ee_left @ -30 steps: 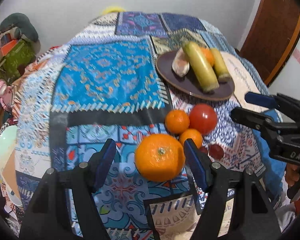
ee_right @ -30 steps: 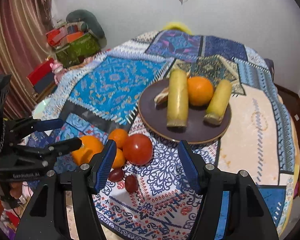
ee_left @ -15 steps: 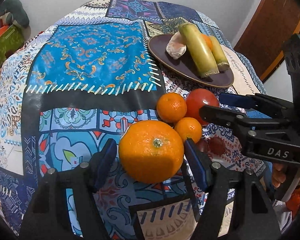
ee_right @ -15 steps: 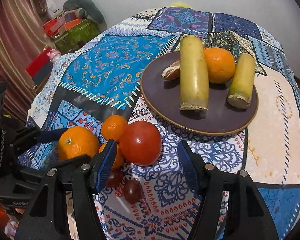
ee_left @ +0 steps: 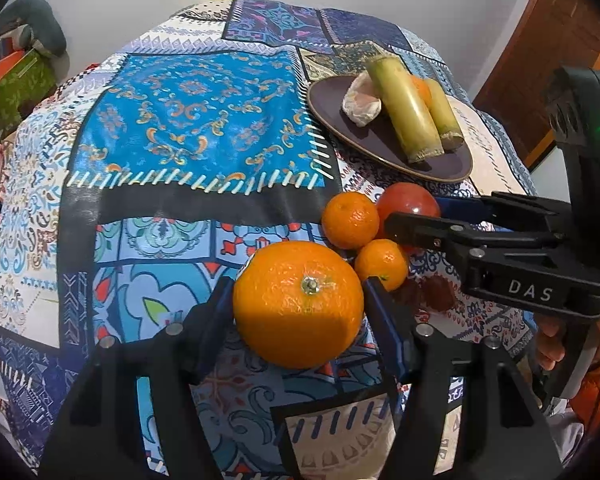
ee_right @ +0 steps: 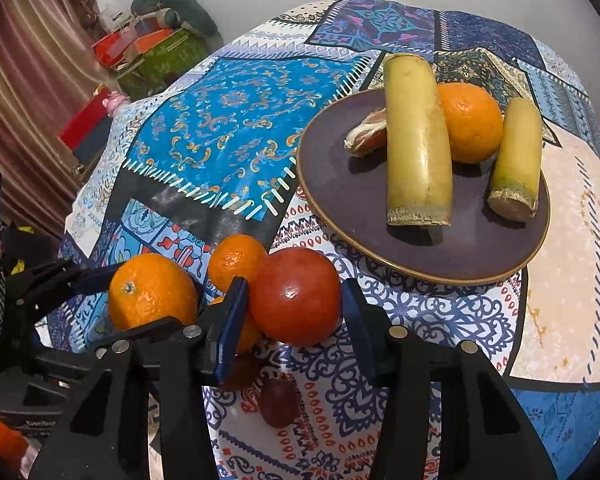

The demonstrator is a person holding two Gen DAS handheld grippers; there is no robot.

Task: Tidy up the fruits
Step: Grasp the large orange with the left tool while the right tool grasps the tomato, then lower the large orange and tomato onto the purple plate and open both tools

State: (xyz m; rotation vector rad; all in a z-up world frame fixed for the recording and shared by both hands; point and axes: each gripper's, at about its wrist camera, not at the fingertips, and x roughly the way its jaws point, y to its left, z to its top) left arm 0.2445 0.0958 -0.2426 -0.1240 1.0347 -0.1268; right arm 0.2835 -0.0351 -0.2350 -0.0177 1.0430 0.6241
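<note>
Bracketing the big orange [ee_left: 298, 304], my left gripper [ee_left: 298, 308] presses both pads against it. My right gripper [ee_right: 294, 320] straddles the tomato [ee_right: 295, 296], jaws parted. Only its view shows the plate's orange [ee_right: 470, 122] whole.

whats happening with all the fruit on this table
A person is sorting fruit with a gripper in each hand. The left gripper straddles the big orange, and the right gripper straddles the red tomato; neither fruit looks lifted yet. Two small oranges sit between them. The brown plate already holds two sugarcane pieces and an orange.
</note>
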